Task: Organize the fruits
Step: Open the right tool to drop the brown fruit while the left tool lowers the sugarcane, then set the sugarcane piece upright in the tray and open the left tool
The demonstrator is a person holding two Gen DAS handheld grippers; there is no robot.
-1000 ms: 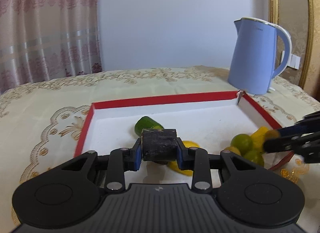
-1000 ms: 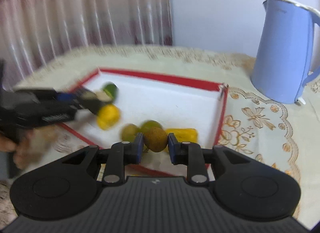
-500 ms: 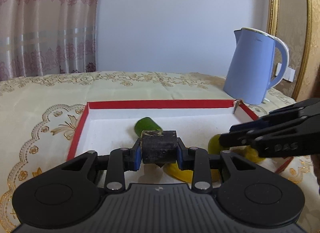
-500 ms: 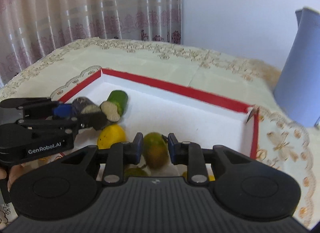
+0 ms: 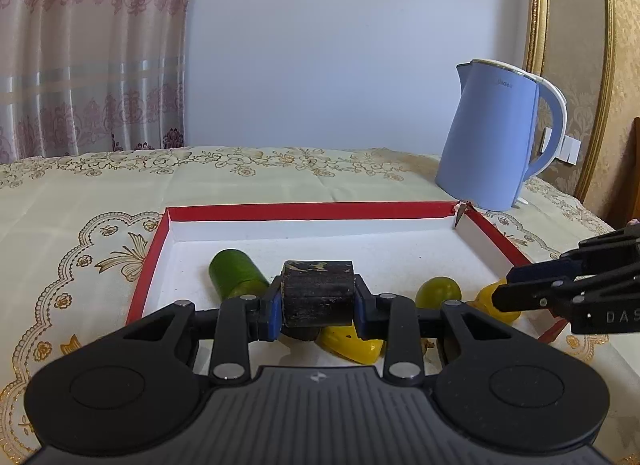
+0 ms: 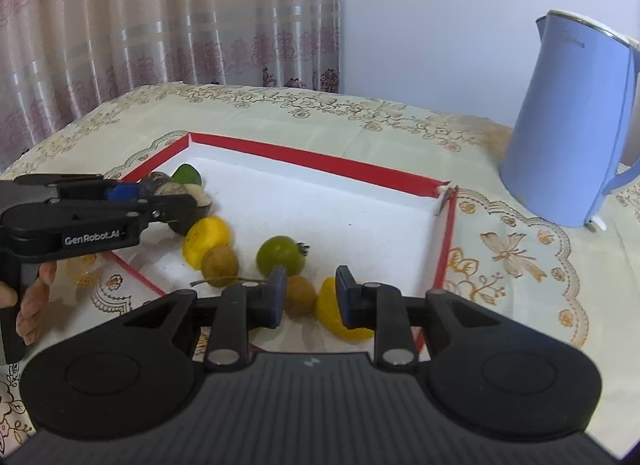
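Left hand-held gripper (image 5: 318, 299) is clamping a dark cylindrical chunk (image 5: 318, 292) over the red-rimmed tray (image 5: 304, 211).
Right hand-held gripper (image 6: 310, 295) is hovering empty, jaws narrowly parted. Lying in the tray: two brown round fruits (image 6: 219, 261), one green tomato (image 6: 280, 257), two yellow pieces (image 6: 206, 237), one green cucumber piece (image 5: 234, 275).

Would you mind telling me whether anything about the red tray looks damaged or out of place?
Yes. The red tray is split at its far corner, the one nearest the blue kettle. The two walls no longer meet there, and a small torn flap sticks up in the gap. Otherwise nothing stands out.
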